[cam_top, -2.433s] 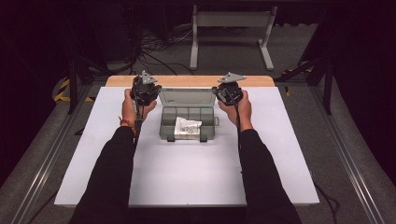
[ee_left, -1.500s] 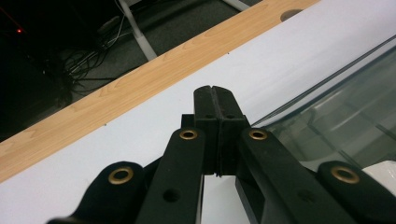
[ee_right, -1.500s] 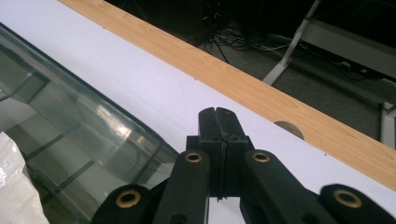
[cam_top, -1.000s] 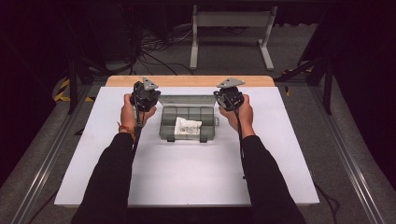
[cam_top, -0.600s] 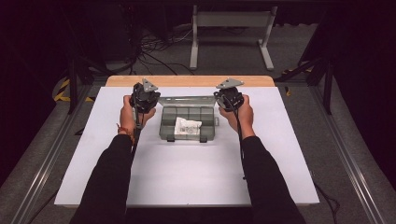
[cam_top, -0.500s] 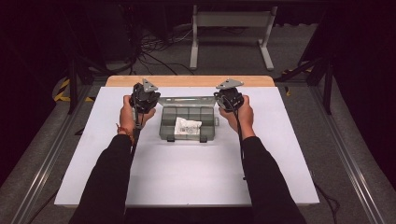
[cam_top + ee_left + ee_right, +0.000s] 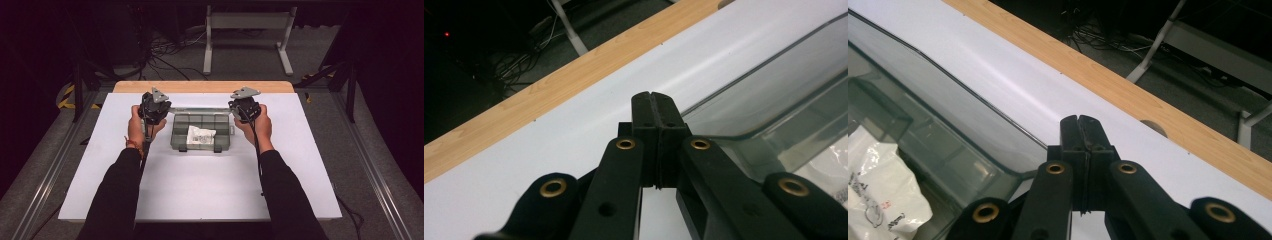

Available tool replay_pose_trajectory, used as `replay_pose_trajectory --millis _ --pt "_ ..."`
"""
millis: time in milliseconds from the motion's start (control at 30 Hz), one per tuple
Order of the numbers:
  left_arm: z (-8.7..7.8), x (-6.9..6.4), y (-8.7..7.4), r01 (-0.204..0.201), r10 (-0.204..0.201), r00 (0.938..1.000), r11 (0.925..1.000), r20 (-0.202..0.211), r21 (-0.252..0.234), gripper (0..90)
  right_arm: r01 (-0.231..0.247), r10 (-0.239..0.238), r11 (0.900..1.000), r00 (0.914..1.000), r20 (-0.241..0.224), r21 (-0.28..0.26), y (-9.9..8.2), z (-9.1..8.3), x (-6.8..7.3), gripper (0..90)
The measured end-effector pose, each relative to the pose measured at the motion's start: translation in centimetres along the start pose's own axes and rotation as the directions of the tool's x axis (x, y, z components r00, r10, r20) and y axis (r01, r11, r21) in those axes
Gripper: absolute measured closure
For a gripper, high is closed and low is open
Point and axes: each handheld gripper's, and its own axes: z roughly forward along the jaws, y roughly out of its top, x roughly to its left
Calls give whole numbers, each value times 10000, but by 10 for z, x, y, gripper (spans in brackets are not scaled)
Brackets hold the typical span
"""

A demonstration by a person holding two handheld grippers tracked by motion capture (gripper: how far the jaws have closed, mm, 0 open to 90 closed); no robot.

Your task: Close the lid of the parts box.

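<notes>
Two hands hold a claw each over the far half of the white rectangular surface, whose far edge is a strip of light wood. Between them sits the grey plastic compartment box, near the middle of the far edge, with its clear plastic lid swung open toward that edge and lying low behind the box. One white crumpled plastic bag with dark print lies in the compartments, toward the near side of the box.

At the box's left end the left claw has its black jaws pressed fully together with nothing between them; in the left gripper view its tip sits just beside the rounded corner of the clear lid, and whether it touches cannot be told. At the box's right end the right claw is likewise closed tight on nothing, its tip just beside the lid's other corner, above the white surface. In the high view the left hand and the right hand flank the box, with dark sleeves reaching back to the near edge
</notes>
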Motion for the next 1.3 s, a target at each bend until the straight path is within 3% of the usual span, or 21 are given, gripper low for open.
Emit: replay_pose_trajectory --millis 200,400,667,900,1300 --pt "-3 -4 1 -97 96 9999 9999 -72 -48 898 -14 14 10000 9999 129 -11 -2 -4 4 900" --pt "-2 -4 -2 -53 53 10000 10000 52 11 897 178 -178 9998 9998 44 85 -3 -6 7 900" --pt "-4 -5 -3 -316 315 9994 9995 163 38 898 270 -268 9995 9996 -116 186 -5 -7 8 900" --pt "-9 -11 -3 -633 634 9974 9980 356 -39 898 647 -638 9976 9973 -361 244 -8 -12 17 900" --pt "-22 -16 -15 -1297 1296 9888 9915 734 -29 898 564 -543 9983 9925 -1093 162 -19 -23 23 900"
